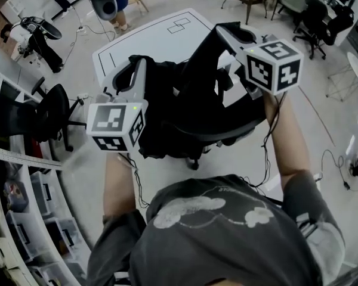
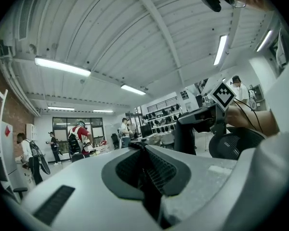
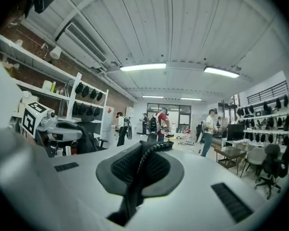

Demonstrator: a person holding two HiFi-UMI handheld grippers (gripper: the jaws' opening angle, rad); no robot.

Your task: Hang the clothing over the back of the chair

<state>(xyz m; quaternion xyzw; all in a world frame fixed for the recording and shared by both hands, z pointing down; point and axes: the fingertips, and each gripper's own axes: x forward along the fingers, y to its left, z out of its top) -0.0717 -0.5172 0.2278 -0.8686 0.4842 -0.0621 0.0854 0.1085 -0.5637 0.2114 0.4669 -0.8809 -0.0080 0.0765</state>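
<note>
A black garment hangs stretched between my two grippers, above the black office chair. My left gripper is shut on the garment's left edge. In the left gripper view a fold of the garment's dark cloth is pinched between the jaws of the left gripper. My right gripper holds the right edge higher up. In the right gripper view a strip of the garment's cloth runs through the shut jaws of the right gripper. Both grippers point about level. The garment hides most of the chair's seat.
A white table with black outlines stands beyond the chair. Another black chair and shelves of bins line the left side. Cables trail on the floor at right. Several people stand far off in the room.
</note>
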